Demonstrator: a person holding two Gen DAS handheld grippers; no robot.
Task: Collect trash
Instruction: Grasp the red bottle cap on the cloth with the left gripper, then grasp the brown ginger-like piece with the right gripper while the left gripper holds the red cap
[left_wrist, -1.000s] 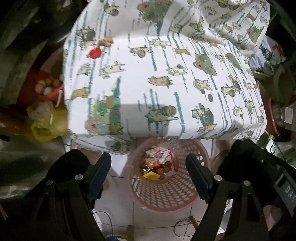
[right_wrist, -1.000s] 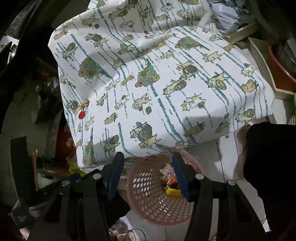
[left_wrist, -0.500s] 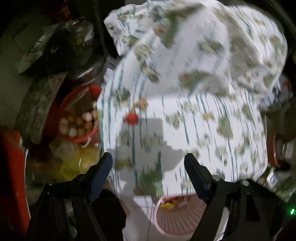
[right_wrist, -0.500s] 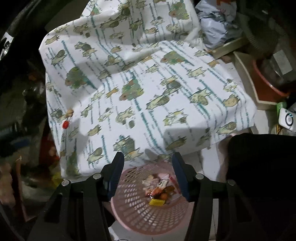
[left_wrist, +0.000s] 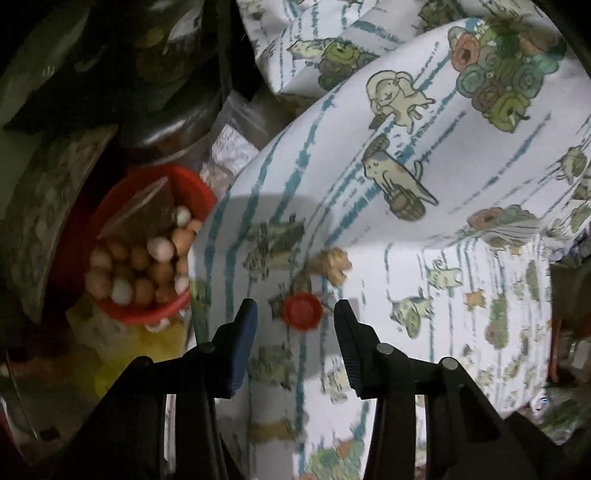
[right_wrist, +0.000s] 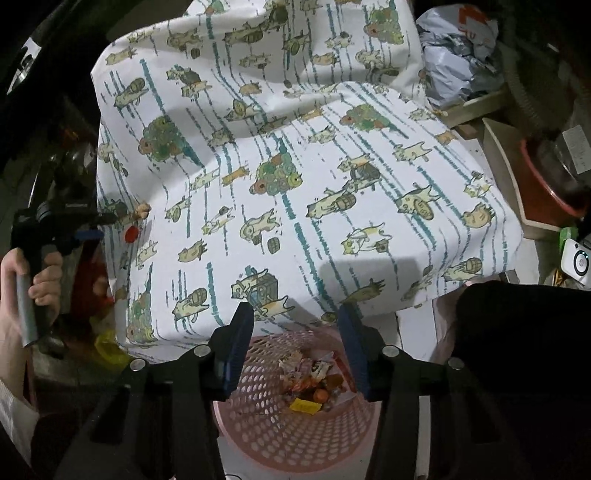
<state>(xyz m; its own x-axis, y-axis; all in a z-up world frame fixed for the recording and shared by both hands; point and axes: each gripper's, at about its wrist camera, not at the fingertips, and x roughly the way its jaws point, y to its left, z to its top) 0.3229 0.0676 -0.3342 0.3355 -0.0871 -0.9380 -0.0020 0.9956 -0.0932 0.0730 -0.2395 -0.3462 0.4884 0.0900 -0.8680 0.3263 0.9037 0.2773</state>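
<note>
The pink basket (right_wrist: 295, 424) on the floor at the surface's (right_wrist: 332, 155) near edge already holds trash, while the red cap (left_wrist: 302, 309) and a tan scrap (left_wrist: 332, 264) by its left edge remain: left gripper (left_wrist: 295, 317), fingers just closing, brackets the cap ungripped; right gripper (right_wrist: 295, 328) open, empty.

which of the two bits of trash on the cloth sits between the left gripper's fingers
The red bottle cap, round and flat, sits between the left gripper fingers; the tan crumpled scrap lies beyond them.

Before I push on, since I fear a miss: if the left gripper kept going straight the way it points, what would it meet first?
Most likely the red bottle cap on the patterned cloth. It lies between the left gripper's open fingers, which have just been closing. Depth is unclear.
</note>
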